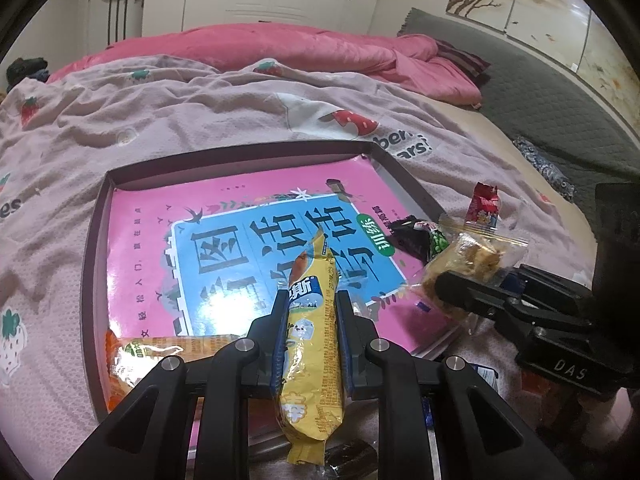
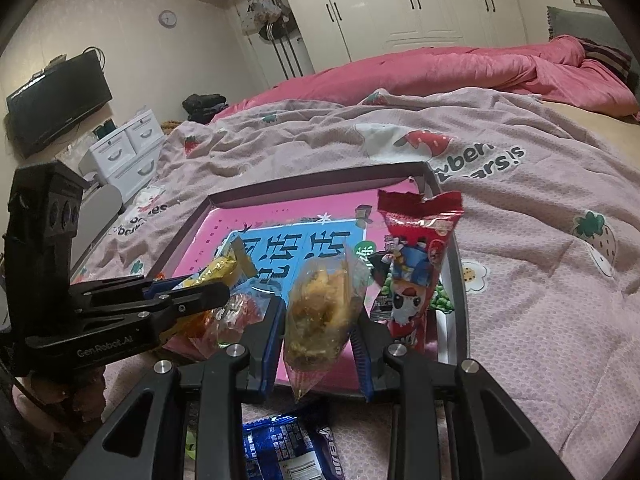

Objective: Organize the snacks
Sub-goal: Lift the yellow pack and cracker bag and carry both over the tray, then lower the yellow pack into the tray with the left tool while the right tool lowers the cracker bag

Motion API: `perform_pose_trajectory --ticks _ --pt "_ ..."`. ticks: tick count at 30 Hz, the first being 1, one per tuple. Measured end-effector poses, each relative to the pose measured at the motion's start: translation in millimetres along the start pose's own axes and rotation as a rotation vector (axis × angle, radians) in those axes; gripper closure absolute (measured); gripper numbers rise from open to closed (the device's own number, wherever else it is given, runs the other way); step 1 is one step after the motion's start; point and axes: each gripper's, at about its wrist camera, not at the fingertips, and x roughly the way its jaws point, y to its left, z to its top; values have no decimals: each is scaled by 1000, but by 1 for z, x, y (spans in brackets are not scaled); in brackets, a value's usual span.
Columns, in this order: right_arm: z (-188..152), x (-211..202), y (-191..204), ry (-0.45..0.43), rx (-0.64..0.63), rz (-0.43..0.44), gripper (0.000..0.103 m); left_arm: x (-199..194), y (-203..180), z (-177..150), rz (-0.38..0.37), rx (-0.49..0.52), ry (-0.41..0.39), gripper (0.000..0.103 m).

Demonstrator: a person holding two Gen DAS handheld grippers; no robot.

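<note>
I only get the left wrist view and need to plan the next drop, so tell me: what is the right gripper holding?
Observer: The right gripper is shut on a clear bag of fried snacks, held over the tray.
Operator: Anything under it that I can't see?
Observer: A blue snack packet lies on the bedspread, in front of the tray.
Operator: And that red packet?
Observer: The red packet bears cartoon figures, and its torn top points away from the camera.
</note>
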Motion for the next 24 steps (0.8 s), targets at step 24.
perform_pose_trajectory --ticks 24 --pt "-4 8 -3 26 -22 -46 69 2 5 -2 3 -10 3 80"
